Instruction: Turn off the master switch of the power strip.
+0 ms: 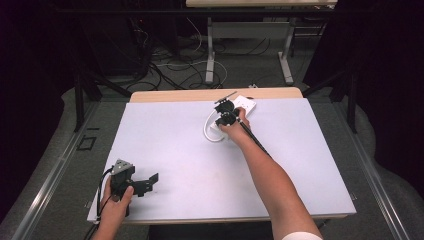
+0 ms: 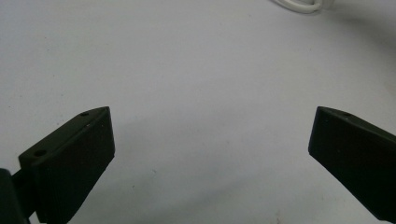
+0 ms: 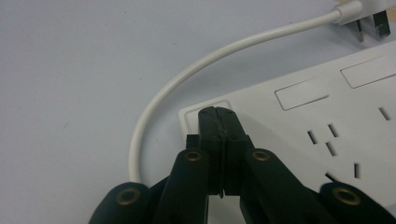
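A white power strip lies at the far middle of the white table, with its white cable looped to its left. In the right gripper view the strip shows several sockets, the cable curves round to a white plug lying pins up. My right gripper is shut, and its joined tips rest on the square switch at the strip's end. From above, that gripper sits over the strip's near end. My left gripper is open with nothing between its jaws, low over the table's near left corner.
A wooden strip runs along the table's far edge. Beyond it are another table's legs and loose cables on the floor. A bit of the white cable shows at the top of the left gripper view.
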A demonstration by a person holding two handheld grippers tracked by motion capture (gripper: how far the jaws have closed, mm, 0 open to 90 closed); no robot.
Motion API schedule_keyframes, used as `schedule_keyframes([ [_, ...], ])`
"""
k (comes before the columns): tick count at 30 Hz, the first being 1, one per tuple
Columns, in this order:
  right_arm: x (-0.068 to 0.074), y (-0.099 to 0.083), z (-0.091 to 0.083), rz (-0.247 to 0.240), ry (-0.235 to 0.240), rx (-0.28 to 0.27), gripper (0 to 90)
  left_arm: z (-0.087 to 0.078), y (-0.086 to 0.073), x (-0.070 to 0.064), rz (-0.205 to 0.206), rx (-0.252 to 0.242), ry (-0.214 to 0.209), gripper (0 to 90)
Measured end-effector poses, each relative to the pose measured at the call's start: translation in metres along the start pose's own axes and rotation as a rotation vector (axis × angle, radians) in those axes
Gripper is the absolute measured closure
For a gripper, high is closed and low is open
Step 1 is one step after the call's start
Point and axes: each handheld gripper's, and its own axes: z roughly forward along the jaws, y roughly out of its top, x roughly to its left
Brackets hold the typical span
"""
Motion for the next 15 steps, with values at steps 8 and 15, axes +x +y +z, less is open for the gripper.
schedule_keyframes([
  [8, 0.001, -0.0023, 0.0058, -0.003, 0.0, -0.022, 90.0, -0.0009, 0.0001, -0.0001, 0.01, 0.013, -0.003, 0.5],
  [15, 0.0003, -0.0023, 0.0057, -0.008, 0.01, -0.005, 90.0, -0.0004, -0.0004, -0.0008, 0.009, 0.008, -0.003, 0.5],
])
